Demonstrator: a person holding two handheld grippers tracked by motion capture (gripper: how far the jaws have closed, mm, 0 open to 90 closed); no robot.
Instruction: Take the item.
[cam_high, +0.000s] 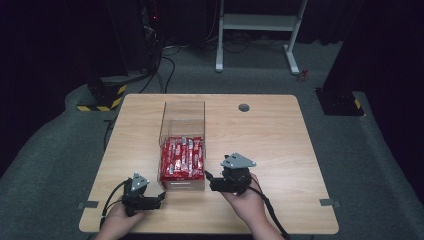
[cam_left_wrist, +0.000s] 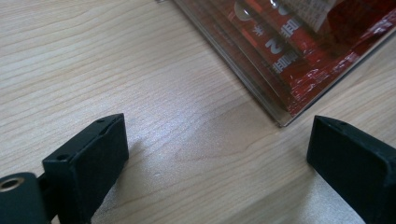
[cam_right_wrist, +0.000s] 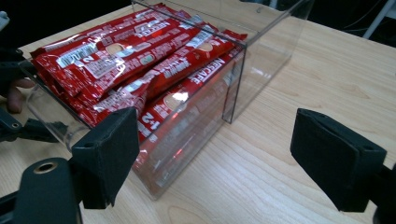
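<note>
Sachets (cam_high: 182, 157) fill clear box (cam_high: 182, 111) front; my left gripper (cam_high: 159, 198) and right gripper (cam_high: 208, 176) flank it, fingers spread, empty, ready to reach in.

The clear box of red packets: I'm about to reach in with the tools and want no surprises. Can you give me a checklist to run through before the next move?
1. Left tool open: ok, its jaws stand wide apart over bare wood.
2. Right tool open: ok, jaws apart, nothing between them.
3. Clear box open on top: ok, no lid in the high view.
4. Red packets within reach: ok, they fill the near part of the box.
5. Box steady on the table: ok, it sits flat, both tools at its near end.
6. Packets loose, not wedged: cannot tell, they lie closely stacked.
</note>
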